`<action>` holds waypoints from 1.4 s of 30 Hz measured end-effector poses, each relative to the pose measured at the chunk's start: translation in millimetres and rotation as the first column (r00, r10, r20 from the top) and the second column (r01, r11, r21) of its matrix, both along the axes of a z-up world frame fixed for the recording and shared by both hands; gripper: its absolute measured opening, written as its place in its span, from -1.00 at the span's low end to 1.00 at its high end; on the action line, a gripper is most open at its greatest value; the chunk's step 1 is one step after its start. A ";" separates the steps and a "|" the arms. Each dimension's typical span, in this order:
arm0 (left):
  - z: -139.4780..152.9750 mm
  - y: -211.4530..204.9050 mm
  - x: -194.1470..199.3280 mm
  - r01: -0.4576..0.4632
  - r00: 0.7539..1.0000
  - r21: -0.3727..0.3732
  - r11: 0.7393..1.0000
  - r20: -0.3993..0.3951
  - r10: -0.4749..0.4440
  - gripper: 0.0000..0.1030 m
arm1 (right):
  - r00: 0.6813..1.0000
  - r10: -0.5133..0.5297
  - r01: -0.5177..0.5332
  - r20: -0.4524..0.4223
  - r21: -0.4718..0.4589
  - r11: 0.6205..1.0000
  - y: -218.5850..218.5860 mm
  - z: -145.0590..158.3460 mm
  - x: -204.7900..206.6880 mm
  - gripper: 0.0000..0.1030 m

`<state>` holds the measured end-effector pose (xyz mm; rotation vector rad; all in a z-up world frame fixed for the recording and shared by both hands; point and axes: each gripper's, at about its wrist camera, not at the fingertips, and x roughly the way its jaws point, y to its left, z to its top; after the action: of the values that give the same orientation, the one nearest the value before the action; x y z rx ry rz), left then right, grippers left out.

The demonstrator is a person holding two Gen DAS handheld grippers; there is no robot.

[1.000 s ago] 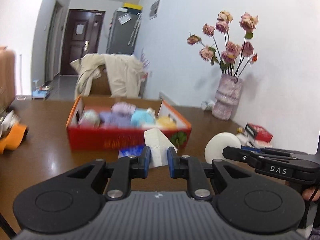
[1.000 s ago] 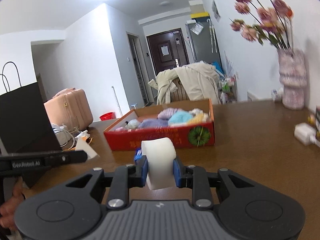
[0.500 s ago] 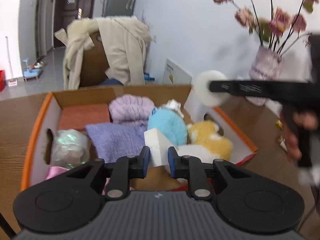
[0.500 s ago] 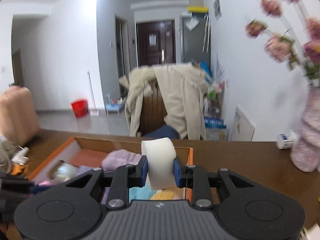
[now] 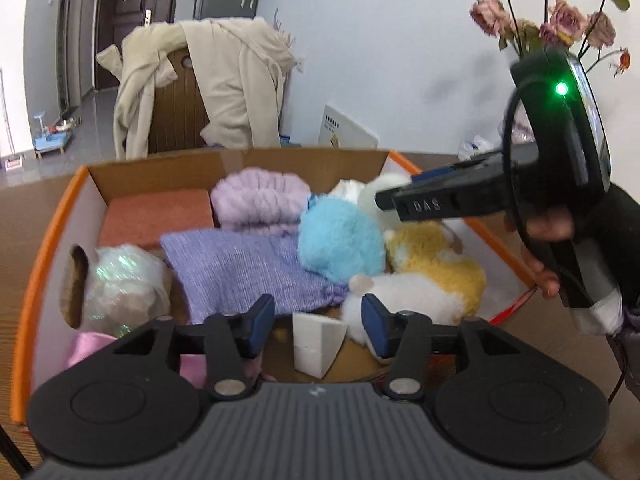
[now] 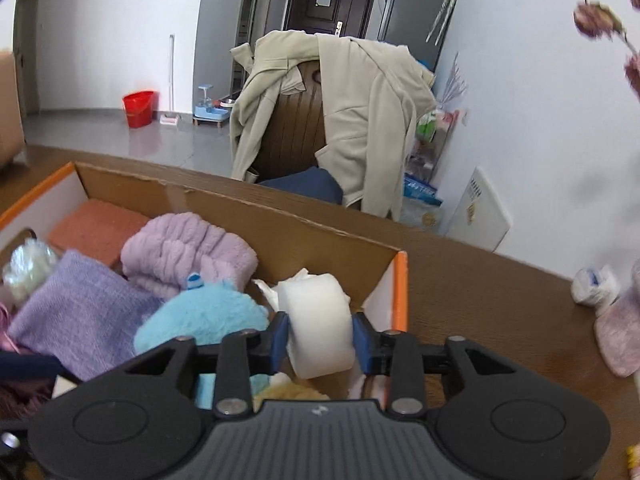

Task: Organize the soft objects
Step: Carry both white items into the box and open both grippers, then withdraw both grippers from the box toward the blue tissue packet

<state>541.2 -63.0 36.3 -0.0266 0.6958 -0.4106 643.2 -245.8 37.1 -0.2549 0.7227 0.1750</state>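
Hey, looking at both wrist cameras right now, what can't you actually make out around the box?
- Left wrist view: the box near wall is hidden by the left gripper.
- Left wrist view: the white roll is mostly covered by the right gripper.
- Right wrist view: whether the white roll touches the box floor is hidden by the fingers.
- Left wrist view: whether the white wedge rests flat; its base is hidden.

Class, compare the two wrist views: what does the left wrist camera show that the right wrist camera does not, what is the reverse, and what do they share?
Only the left wrist view shows the white foam wedge lying free between the open left gripper, and the yellow plush. Only the right wrist view shows the red bucket and the right gripper clamping the white foam roll. Both show the cardboard box, blue plush and beige coat.
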 end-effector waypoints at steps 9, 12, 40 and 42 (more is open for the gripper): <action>71.6 24.1 -45.7 -0.096 0.986 0.025 0.995 0.142 0.091 0.25 | 0.994 -0.007 -0.001 0.110 0.074 0.997 -21.6 78.6 -52.0 -0.04; 92.1 31.3 -68.8 -0.132 0.975 0.035 0.991 0.184 0.124 0.26 | 0.989 0.011 -0.021 0.145 0.073 0.997 -24.5 104.4 -82.3 0.01; 48.3 76.0 -387.8 -0.388 0.842 -0.051 0.920 0.386 0.376 1.00 | 0.898 -0.041 -0.072 0.437 0.238 0.969 -43.1 44.3 -451.2 0.69; 39.8 75.6 -397.0 -0.375 0.859 -0.033 0.926 0.364 0.361 1.00 | 0.919 -0.042 -0.067 0.391 0.259 0.964 -40.7 32.5 -470.6 0.70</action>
<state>144.2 12.7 76.1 -0.0450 0.3166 -0.0257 172.7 -286.5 69.7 -0.0309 0.2894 0.2237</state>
